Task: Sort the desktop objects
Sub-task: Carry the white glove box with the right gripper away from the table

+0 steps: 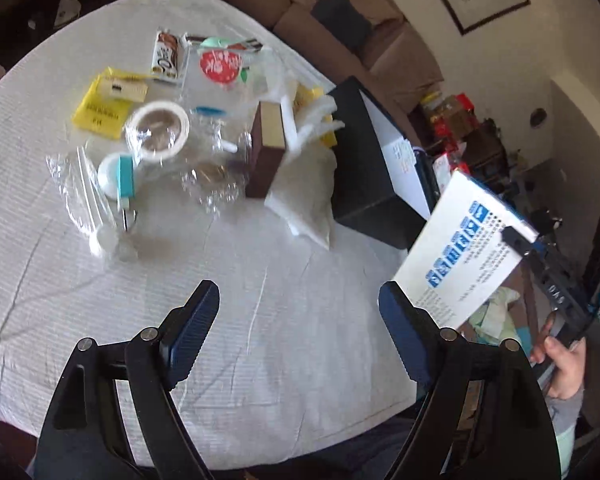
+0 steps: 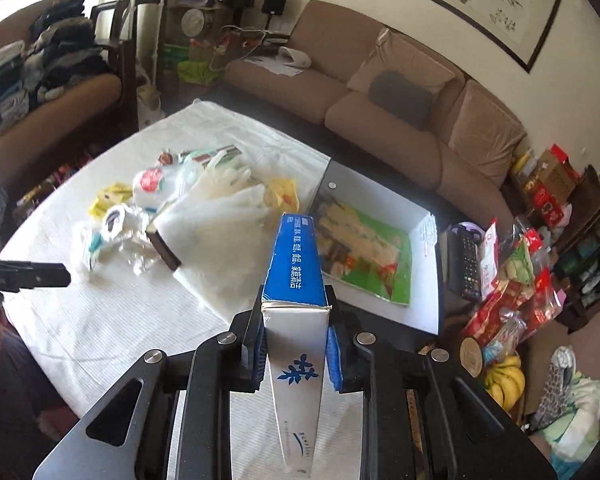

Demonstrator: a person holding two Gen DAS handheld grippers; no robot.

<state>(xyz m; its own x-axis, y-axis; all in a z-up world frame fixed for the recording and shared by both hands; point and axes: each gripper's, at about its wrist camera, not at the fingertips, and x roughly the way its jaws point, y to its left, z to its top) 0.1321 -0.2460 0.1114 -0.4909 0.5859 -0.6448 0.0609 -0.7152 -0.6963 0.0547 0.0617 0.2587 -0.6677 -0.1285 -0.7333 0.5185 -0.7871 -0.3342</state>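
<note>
Gripping a blue and white carton (image 2: pixel 294 280), my right tool (image 2: pixel 294 344) has both pads pressed flat against the carton's narrow sides, low in the centre of the right wrist frame, with the carton's blue edge pointing up and away from the camera. In the left wrist frame I see the same carton (image 1: pixel 460 248) at the right edge, held clear above the desk (image 1: pixel 240 300), which is covered in a white cloth. My left tool (image 1: pixel 298 312) stands open at the bottom of that frame, its two blue-padded fingers spread wide with only bare cloth between them. The remaining clutter lies in the upper left of the left wrist frame: a roll of tape (image 1: pixel 158 128) under crumpled clear plastic, a yellow packet (image 1: pixel 100 110) to its left, a sachet with a red round label (image 1: pixel 219 66) above, and a small brown box (image 1: pixel 266 152) standing on edge just right of the plastic. A white padded pouch (image 1: pixel 308 196) lies just beside the brown box, touching the side of a dark storage box (image 1: pixel 364 168) at centre right. From the right wrist view I confirm that this storage box (image 2: pixel 424 276) is open-topped with a white interior wall, and holds a green printed packet (image 2: pixel 376 252). A white glove (image 2: pixel 224 180) rests on the pile in the centre left of that frame. A brown sofa (image 2: pixel 380 108) runs behind the desk.
</note>
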